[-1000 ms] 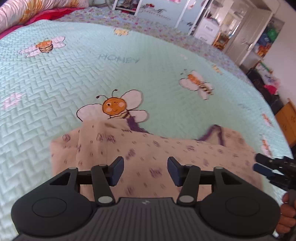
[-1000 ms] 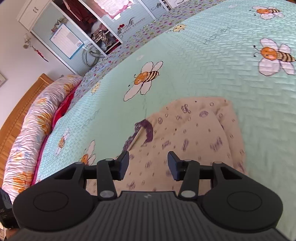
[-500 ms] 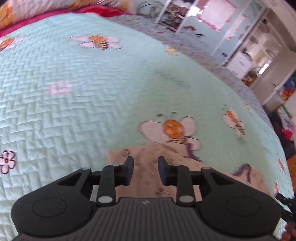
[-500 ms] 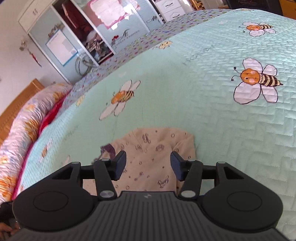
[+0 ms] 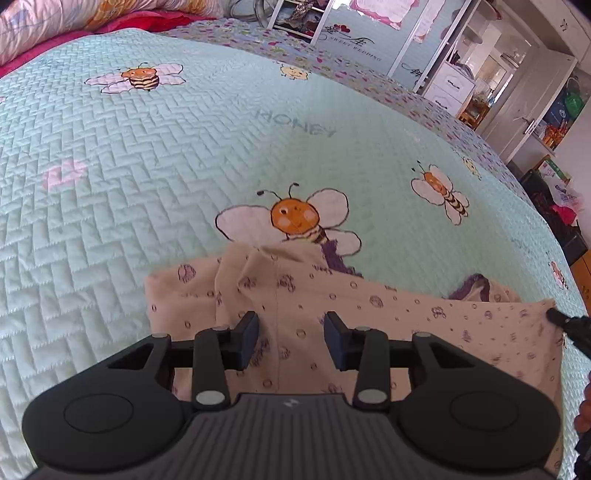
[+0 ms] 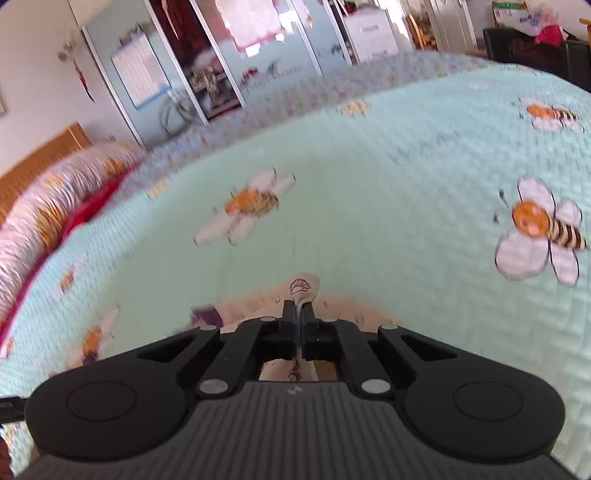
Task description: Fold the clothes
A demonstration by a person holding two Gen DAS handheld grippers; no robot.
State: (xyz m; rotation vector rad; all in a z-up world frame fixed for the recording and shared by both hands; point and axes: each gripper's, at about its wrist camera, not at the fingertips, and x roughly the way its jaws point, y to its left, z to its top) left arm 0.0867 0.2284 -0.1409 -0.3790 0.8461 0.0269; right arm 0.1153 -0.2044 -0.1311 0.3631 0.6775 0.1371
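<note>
A beige garment [image 5: 332, 302] with small purple prints and purple trim lies on the bed, partly bunched. My left gripper [image 5: 291, 339] hovers over its near left part; the jaws are opening, the cloth lies below and between them, and the pads do not press on it. My right gripper [image 6: 298, 314] is shut on a corner of the garment [image 6: 303, 288], which pokes out past the fingertips. In the left wrist view the right gripper [image 5: 554, 315] shows at the right edge, pulling that corner taut.
A mint-green quilted bedspread [image 5: 184, 166] with bee prints covers the whole bed. Flowered bedding [image 5: 55, 22] lies by the wooden headboard [image 6: 40, 155]. Wardrobe doors [image 6: 184, 74] and white drawers [image 5: 450, 85] stand beyond the bed. A hand [image 5: 583, 417] shows at the right edge.
The right gripper's jaws have closed on the garment's corner, and its view tilted up. The left gripper's jaws stand narrower than a second ago, and it has shifted sideways over the cloth.
</note>
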